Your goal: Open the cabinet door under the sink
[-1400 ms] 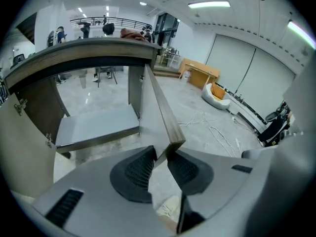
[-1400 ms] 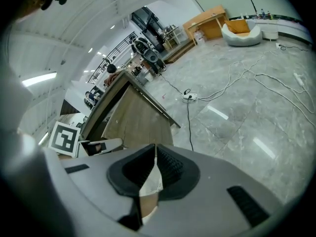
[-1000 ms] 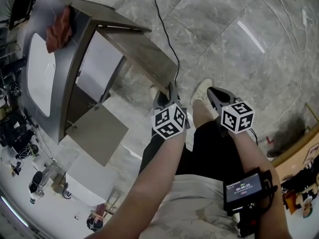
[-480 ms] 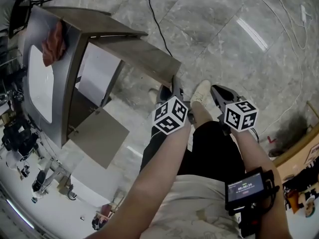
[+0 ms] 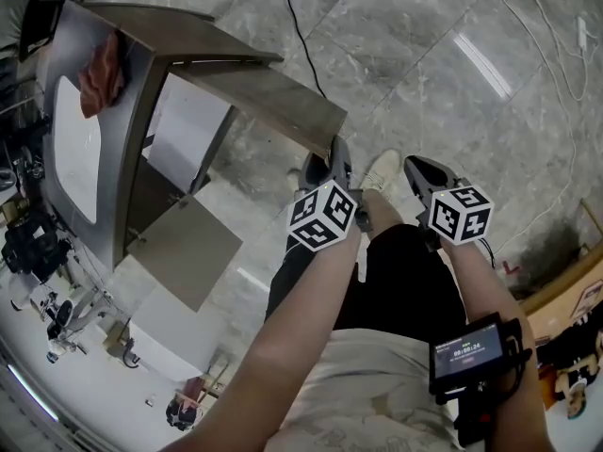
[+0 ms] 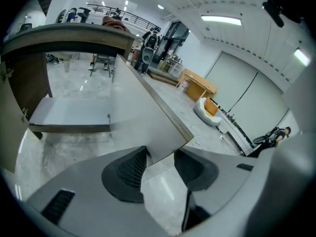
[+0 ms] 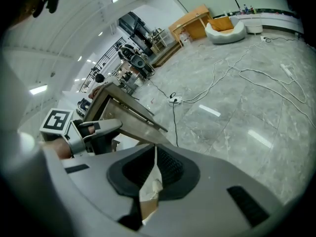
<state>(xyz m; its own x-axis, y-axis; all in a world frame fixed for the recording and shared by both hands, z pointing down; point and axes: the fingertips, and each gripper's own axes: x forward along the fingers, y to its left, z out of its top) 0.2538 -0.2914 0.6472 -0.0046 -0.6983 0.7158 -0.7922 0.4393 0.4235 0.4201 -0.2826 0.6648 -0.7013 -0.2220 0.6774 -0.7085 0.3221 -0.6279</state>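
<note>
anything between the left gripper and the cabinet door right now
Nothing visible. The corner of the cabinet door sits between the jaws of the left gripper, which have just been opening, with a gap beside it.

Grey left gripper (image 5: pixel 334 151), right gripper (image 5: pixel 415 168), black-and-white marker cubes (image 5: pixel 321 217), black shorts (image 5: pixel 405 281), wrist screen (image 5: pixel 468 345)

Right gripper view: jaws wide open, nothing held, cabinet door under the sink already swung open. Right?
Not quite. The right gripper has its jaws together, not wide open; the right gripper view shows the two pads meeting. The rest stands: nothing is held between them, and the cabinet door is already swung open.
</note>
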